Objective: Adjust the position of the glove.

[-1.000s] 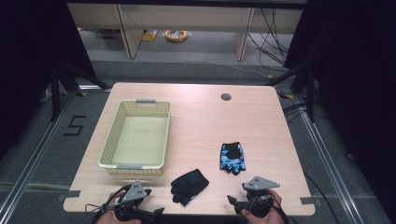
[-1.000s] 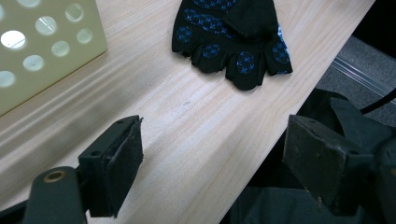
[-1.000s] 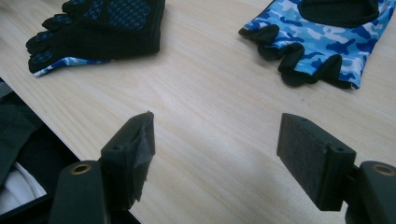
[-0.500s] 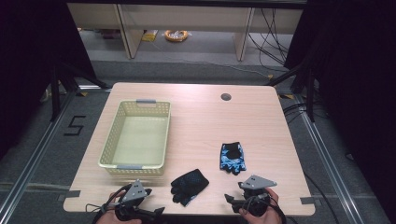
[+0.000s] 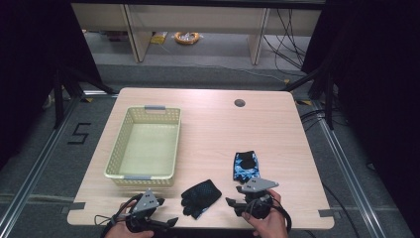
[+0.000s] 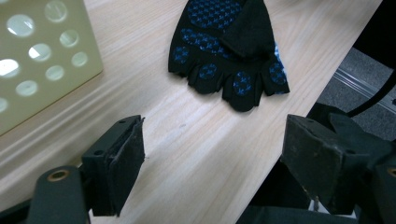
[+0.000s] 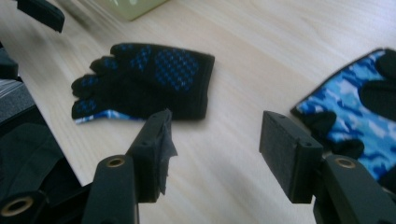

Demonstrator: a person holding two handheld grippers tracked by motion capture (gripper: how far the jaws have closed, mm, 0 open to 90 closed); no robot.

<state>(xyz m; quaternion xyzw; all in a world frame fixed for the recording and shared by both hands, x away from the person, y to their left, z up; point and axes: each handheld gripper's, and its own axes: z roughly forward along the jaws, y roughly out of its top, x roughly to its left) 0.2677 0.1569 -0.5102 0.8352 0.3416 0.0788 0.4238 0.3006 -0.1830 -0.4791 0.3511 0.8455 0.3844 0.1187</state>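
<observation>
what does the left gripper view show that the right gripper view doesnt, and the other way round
Left gripper view alone: the perforated wall of the yellow basket up close, beside its own open tongs.

Right gripper view alone: the blue camouflage glove, lying apart from the other glove, past its own open tongs.

Both: the black glove with blue dots lying flat on the wooden table, untouched by either gripper.

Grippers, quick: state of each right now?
Left gripper: open, holding nothing, near the black glove.
Right gripper: open, holding nothing.
</observation>
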